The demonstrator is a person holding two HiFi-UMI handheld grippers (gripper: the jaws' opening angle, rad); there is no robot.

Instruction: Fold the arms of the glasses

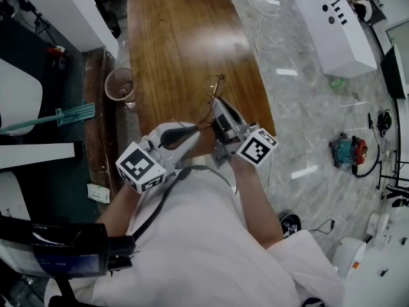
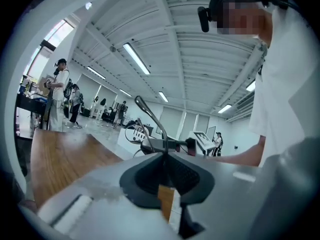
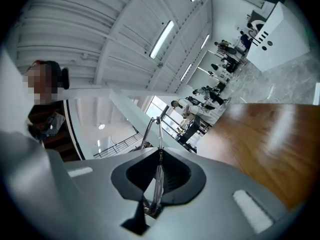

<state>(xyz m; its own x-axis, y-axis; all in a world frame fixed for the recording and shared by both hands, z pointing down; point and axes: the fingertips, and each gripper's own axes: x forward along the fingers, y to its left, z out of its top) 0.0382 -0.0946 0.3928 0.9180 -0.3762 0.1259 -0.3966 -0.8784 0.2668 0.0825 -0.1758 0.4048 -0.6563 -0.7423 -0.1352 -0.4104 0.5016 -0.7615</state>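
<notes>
Thin wire-framed glasses [image 1: 214, 89] hang in the air over the near end of the wooden table [image 1: 179, 37], between my two grippers. My left gripper [image 1: 199, 128] reaches in from the lower left and is shut on one thin arm of the glasses. In the left gripper view that curved arm [image 2: 148, 115] rises out of the closed pads of the gripper [image 2: 165, 156]. My right gripper [image 1: 216, 105] comes in from the lower right and is shut on the frame. In the right gripper view the thin metal frame [image 3: 155, 129] runs between its pads [image 3: 160, 156].
A brownish bucket [image 1: 119, 85] stands on the floor by the table's left edge. A green broom [image 1: 64, 116] lies further left. A white cabinet [image 1: 335, 24] stands at the top right, and a teal machine [image 1: 348, 151] sits on the marble floor at the right.
</notes>
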